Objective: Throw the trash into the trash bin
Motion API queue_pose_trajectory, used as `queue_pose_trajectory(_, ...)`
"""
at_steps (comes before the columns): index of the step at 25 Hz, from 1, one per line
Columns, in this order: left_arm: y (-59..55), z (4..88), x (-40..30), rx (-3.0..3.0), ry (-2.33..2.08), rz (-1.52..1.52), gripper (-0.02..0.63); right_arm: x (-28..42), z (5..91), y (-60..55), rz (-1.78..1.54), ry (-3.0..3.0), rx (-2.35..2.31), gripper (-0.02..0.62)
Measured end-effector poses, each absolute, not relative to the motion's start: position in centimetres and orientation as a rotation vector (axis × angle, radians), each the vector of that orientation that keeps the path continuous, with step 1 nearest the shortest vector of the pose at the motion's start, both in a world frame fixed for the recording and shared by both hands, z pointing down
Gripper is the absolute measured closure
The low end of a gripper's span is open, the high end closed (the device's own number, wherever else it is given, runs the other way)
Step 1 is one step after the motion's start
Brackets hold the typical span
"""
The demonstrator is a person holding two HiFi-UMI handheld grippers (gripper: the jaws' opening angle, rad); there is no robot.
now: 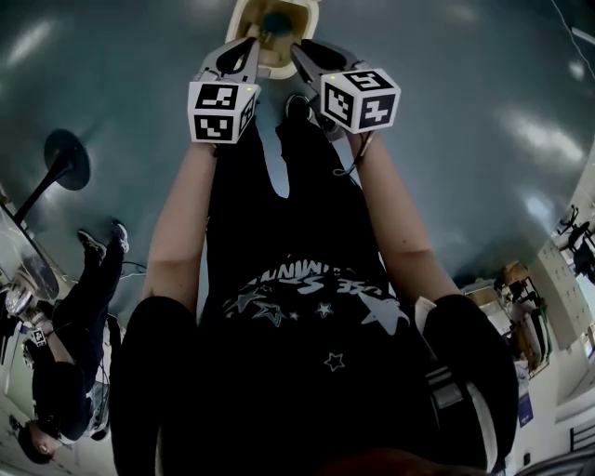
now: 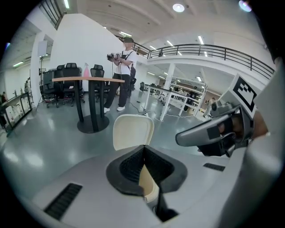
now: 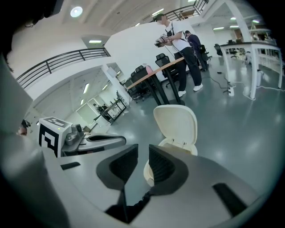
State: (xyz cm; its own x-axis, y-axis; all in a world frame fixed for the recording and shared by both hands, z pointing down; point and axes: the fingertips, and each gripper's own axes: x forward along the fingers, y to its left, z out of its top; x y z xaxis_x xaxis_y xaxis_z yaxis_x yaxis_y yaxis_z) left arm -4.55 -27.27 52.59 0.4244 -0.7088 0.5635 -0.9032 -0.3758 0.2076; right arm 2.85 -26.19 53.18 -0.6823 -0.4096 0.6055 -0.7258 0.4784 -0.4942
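A cream trash bin (image 1: pixel 244 20) with its lid flipped up stands on the grey floor, straight below and ahead of both grippers. Something dark bluish lies inside it. My left gripper (image 1: pixel 253 46) is shut, its pads meeting at the tips (image 2: pixel 143 149); the raised lid (image 2: pixel 132 131) shows just past them, and cream of the bin shows through the wedge behind the tips. My right gripper (image 1: pixel 299 51) hangs beside it with its jaws a little apart (image 3: pixel 142 149) and only floor between them. The bin's lid (image 3: pixel 177 124) rises beyond. No loose trash is in sight.
A person (image 2: pixel 122 71) stands at a tall round-based table (image 2: pixel 89 80) with office chairs behind it. In the head view the table's black foot (image 1: pixel 65 158) is at the left, and another person (image 1: pixel 74 344) stands lower left. White desks and shelving (image 2: pixel 178 95) stand farther back.
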Motion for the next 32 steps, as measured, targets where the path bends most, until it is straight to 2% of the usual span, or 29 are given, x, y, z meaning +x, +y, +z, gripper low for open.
queue_pose_trajectory(12, -23.8, 46.2, -3.1, 2.093, -1.57, 0.432, 0.595, 5.7, 49.5, -22.0, 1.11, -2.412, 0.794, 0.512)
queue_pose_trajectory(17, -22.0, 44.1, -4.3, 2.103, -1.596, 0.443, 0.595, 4.4, 47.4, -21.2, 1.032, -2.456, 0.752, 0.512)
queue_pose_trajectory(32, -15.9, 39.8, -7.7, 2.14, -1.615, 0.321, 0.595, 5.6, 42.2, -19.4, 0.964, -2.495, 1.004, 0.512)
